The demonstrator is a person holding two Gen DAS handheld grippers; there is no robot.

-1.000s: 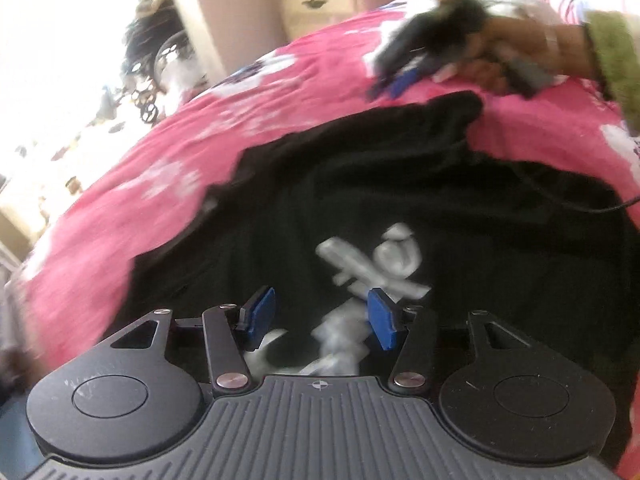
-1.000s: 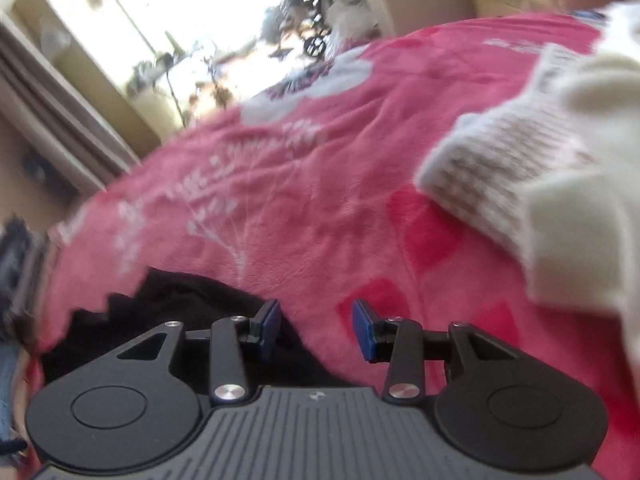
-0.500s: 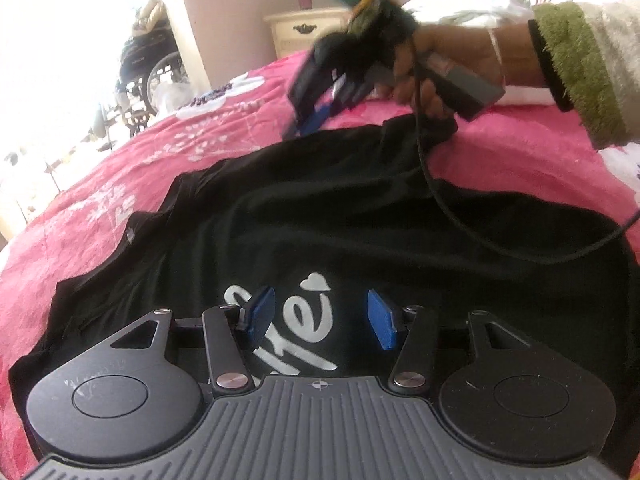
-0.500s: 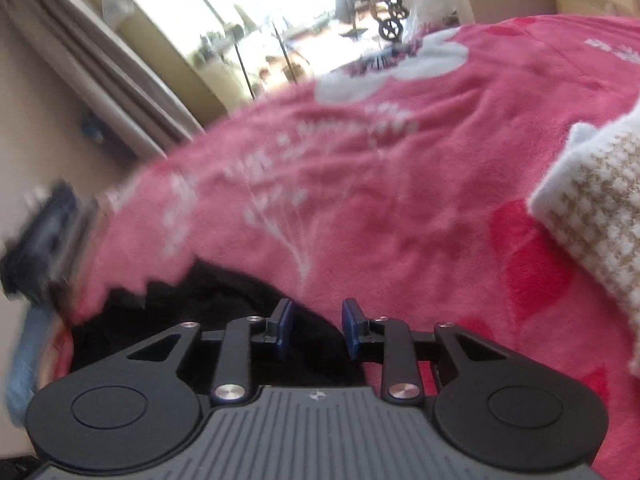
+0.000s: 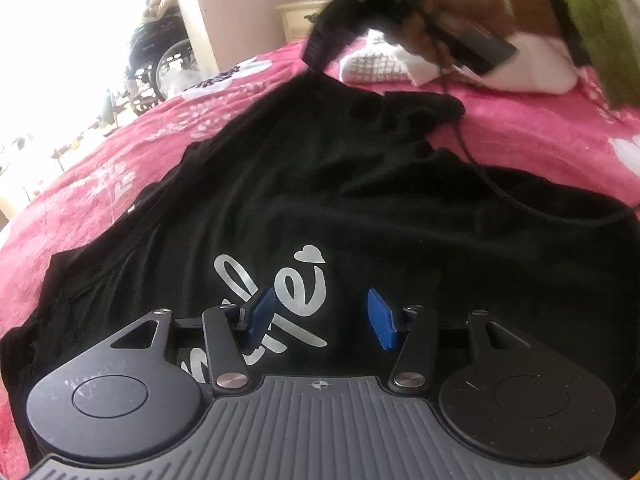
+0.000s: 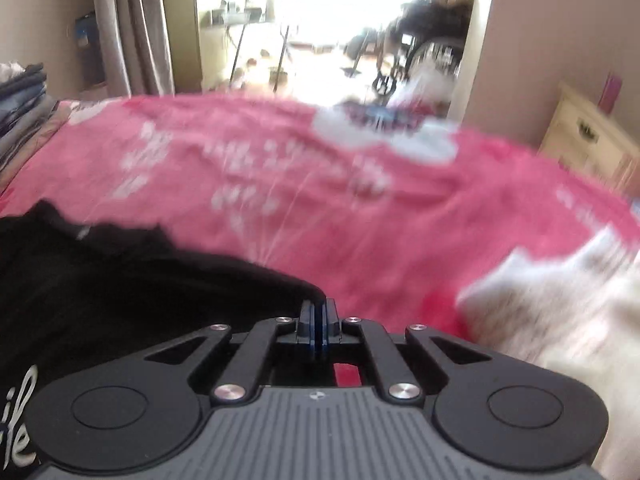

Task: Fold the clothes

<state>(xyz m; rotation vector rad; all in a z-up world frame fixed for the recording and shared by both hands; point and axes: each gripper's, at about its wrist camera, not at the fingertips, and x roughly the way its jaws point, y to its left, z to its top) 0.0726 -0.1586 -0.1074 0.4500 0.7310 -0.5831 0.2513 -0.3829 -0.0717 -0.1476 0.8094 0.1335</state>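
— Where is the shirt point(image 5: 360, 184) seen?
— Spread on the bed point(image 5: 540, 136), under the left gripper point(image 5: 318, 322), fingers held apart, empty.
— And the right gripper point(image 6: 319, 314)?
— Pinched shut on the shirt's edge.

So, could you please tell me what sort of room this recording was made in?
Most likely a bedroom in a home: a bed under a pink floral blanket, a cream nightstand against the wall, and a black T-shirt spread out for folding.

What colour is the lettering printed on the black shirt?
Silvery white script lettering on the black shirt, clearest in the left wrist view.
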